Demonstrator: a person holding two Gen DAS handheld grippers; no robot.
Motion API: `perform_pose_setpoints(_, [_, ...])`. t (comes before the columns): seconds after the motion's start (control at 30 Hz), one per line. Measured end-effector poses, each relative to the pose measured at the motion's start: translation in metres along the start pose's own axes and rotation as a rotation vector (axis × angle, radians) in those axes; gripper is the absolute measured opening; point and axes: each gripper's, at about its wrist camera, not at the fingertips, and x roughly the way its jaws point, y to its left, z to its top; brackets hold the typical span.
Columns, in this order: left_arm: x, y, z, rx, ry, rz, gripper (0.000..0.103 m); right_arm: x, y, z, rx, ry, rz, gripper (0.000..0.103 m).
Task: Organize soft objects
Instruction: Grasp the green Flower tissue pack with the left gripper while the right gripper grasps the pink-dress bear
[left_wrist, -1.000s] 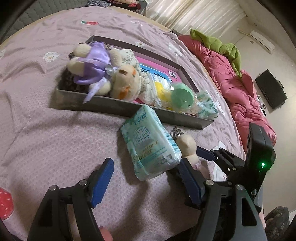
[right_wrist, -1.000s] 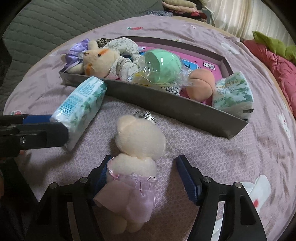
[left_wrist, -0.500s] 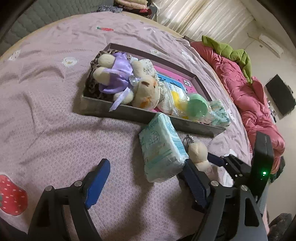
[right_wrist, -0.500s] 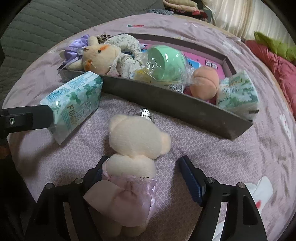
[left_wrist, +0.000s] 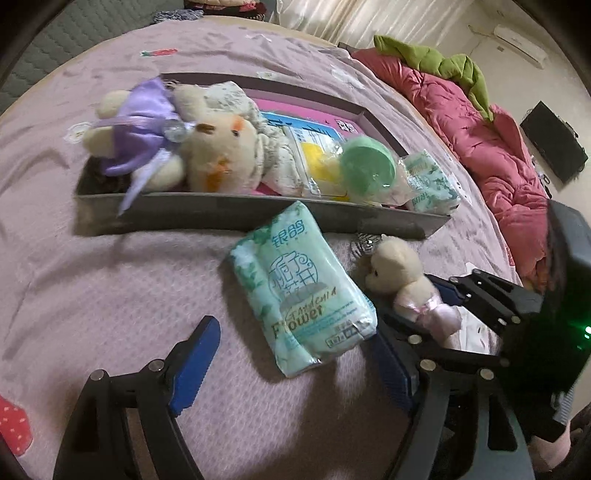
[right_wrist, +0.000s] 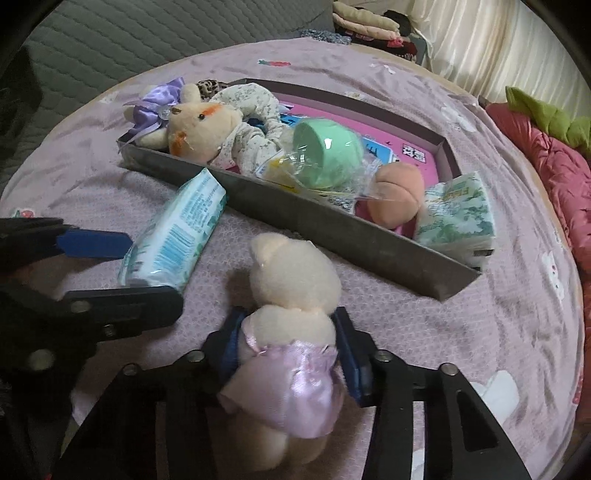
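Grasp step: our right tongs (right_wrist: 288, 347) closing on small bear (right_wrist: 291, 295), pads at its waist, bear lying on bed (right_wrist: 498, 325) before tray (right_wrist: 332, 229). Left tongs (left_wrist: 295, 354) wide apart around tissue pack (left_wrist: 299, 280), not touching. Next we lift bear into tray.

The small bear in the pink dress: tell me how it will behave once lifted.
The small bear looks plush, so it probably squashes as the right gripper closes its jaws on its body. Its head, beyond the pads, may flop. The satin dress looks slick and might let it slip. It is likely light.
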Motion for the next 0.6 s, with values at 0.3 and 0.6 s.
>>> perform_pose_setpoints(0.3, [0.015, 0.000, 0.015, -0.029, 0.016, -0.051, 0.080, -0.001, -0.010, -0.002, 0.008, 0.000, -0.021, 0.044])
perform_pose_setpoints(0.6, [0.021, 0.006, 0.025, -0.040, -0.003, -0.065, 0.073, 0.002, -0.012, 0.000, 0.009, 0.000, -0.010, 0.044])
